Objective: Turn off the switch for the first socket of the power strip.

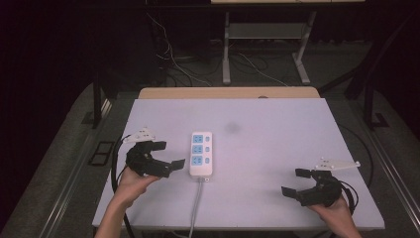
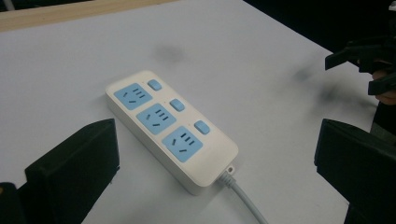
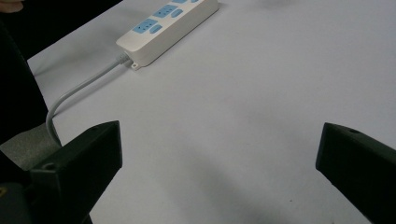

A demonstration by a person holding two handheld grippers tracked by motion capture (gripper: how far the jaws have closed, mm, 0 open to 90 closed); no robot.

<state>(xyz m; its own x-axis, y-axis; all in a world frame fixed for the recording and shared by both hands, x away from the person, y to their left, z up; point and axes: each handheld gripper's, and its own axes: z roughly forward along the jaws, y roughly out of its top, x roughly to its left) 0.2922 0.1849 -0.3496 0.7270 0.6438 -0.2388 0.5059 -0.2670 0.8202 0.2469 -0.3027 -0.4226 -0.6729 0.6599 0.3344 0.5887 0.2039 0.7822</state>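
Nearest me in the high view, my right gripper point(image 1: 299, 182) sat low over the right front part of the white table point(image 1: 277, 148), its jaws spread wide with only bare tabletop between them. My right hand point(image 1: 337, 210) held it from below, the cable looping at its side. It was well apart from the power strip point(image 1: 201, 153), which lay off to its left.

My left gripper point(image 1: 170, 154) was a little farther in, at the left side of the table, jaws also wide apart and holding nothing. My left hand point(image 1: 131, 183) gripped it from behind. Its open jaws pointed at the power strip, which lay just beside them without touching.

The strip itself was white with three blue sockets, each with a small blue switch alongside, lying flat and lengthwise left of the table's centre. Its grey cord point(image 1: 197, 203) ran from the near end toward me and off the front edge.

Beyond it I saw a faint dark smudge point(image 1: 232, 128) on the tabletop, then the wooden back edge point(image 1: 228, 92).
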